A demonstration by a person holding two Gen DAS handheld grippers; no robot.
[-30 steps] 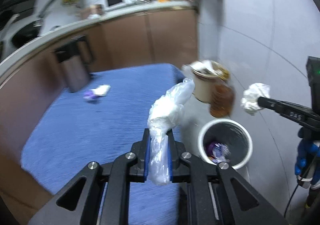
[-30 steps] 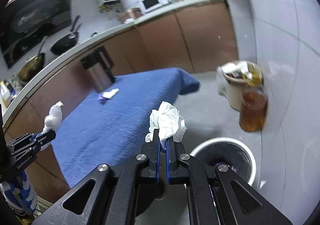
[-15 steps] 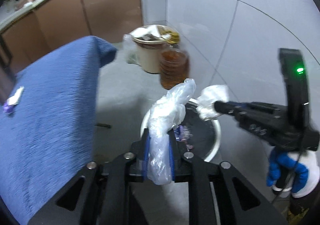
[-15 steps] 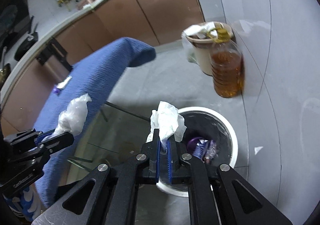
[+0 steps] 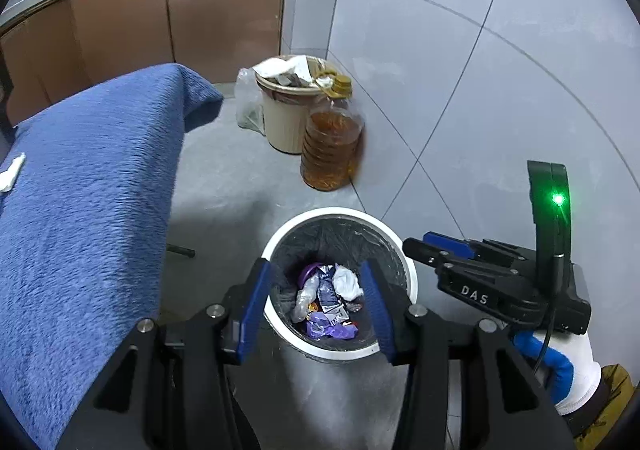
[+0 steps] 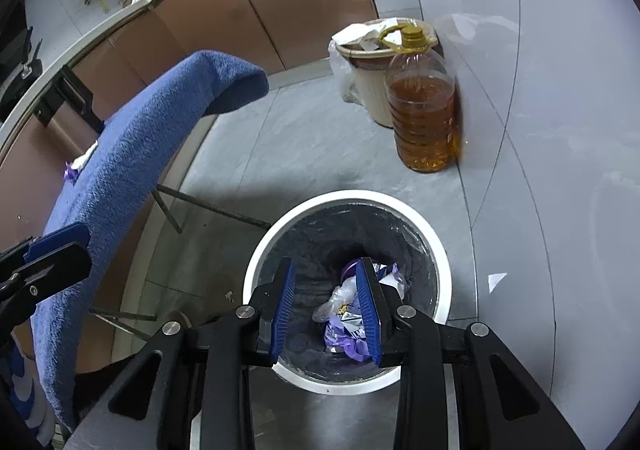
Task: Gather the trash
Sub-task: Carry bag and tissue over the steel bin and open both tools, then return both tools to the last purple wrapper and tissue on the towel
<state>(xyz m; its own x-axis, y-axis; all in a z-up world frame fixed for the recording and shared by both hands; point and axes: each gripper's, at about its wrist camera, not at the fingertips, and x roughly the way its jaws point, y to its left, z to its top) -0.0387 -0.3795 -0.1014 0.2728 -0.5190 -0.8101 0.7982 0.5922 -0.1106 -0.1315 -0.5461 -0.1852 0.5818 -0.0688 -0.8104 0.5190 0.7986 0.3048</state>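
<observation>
A white-rimmed bin (image 5: 394,246) (image 6: 434,246) with a black liner stands on the grey floor. Inside lie a clear plastic bag (image 5: 303,296) (image 6: 334,298), a crumpled white tissue (image 5: 347,282) and purple wrappers (image 5: 330,328) (image 6: 348,342). My left gripper (image 5: 315,288) is open and empty right above the bin. My right gripper (image 6: 325,290) is open and empty above the bin too; it also shows in the left wrist view (image 5: 440,246). A white and purple scrap (image 6: 80,162) (image 5: 10,174) lies on the blue cloth-covered table (image 5: 80,190) (image 6: 132,154).
A beige bin (image 5: 286,110) (image 6: 370,90) full of trash and a big bottle of amber oil (image 5: 332,148) (image 6: 426,110) stand by the tiled wall. Brown kitchen cabinets (image 5: 180,6) line the back. A paper bit (image 6: 496,280) lies on the floor.
Both grippers moved over the white bin and opened. The plastic bag fell from the left one and the tissue from the right one into the bin.
</observation>
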